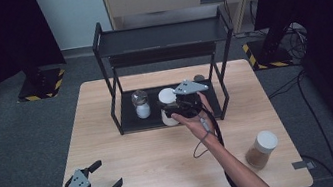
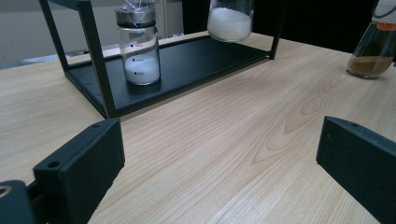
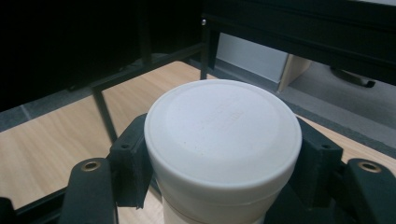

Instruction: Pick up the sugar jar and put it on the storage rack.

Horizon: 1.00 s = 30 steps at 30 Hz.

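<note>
Over the rack's bottom shelf, I'm clamping my right gripper just under the lid of the white-lidded jar to carry it upright, while my left gripper is idling open, near left.

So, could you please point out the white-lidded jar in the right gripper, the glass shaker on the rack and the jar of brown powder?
white-lidded jar (image 3: pixel 222 126): right gripper view, centre of its lid.
glass shaker (image 2: pixel 138 51): left gripper view, glass body above the white powder.
brown-powder jar (image 1: pixel 262 148): high view, side just below its lid.
</note>
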Motion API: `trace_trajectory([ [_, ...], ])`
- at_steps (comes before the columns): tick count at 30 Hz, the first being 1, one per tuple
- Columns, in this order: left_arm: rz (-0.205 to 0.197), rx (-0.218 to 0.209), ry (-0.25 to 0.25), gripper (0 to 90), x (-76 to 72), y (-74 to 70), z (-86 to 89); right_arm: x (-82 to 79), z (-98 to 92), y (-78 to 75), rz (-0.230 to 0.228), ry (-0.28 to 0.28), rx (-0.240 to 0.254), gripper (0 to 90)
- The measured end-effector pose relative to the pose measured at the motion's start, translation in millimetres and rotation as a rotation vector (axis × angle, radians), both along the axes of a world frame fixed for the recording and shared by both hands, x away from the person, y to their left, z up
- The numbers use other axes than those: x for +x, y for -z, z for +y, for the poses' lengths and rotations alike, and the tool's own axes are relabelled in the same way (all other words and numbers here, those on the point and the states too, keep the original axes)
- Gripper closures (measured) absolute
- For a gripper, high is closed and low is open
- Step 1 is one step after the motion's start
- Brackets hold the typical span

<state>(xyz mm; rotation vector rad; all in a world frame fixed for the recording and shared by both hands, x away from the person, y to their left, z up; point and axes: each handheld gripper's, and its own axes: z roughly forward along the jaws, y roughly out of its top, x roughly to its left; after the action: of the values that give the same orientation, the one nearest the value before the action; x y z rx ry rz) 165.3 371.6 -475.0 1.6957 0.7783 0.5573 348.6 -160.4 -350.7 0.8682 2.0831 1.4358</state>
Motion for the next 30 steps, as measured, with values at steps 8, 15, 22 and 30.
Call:
trace_trajectory([
  [8, 0.001, -0.003, 0.001, 0.0, 0.3, 0.5, 0.6, 14.7, 10.3, 2.7, -0.005, 0.054, 0.005, 34.1],
  [15, 0.001, -0.004, 0.001, 0.0, 0.4, 0.8, 0.9, 26.0, 16.0, 7.6, -0.007, 0.099, 0.022, 34.1],
  [22, 0.003, -0.003, 0.003, 0.0, 0.9, 1.0, 0.9, 36.2, 21.8, 17.4, -0.011, 0.133, 0.020, 34.0],
  [30, 0.005, -0.004, 0.002, 0.0, 1.1, 1.3, 1.3, 45.6, 29.9, 27.4, -0.005, 0.157, 0.010, 33.8],
])
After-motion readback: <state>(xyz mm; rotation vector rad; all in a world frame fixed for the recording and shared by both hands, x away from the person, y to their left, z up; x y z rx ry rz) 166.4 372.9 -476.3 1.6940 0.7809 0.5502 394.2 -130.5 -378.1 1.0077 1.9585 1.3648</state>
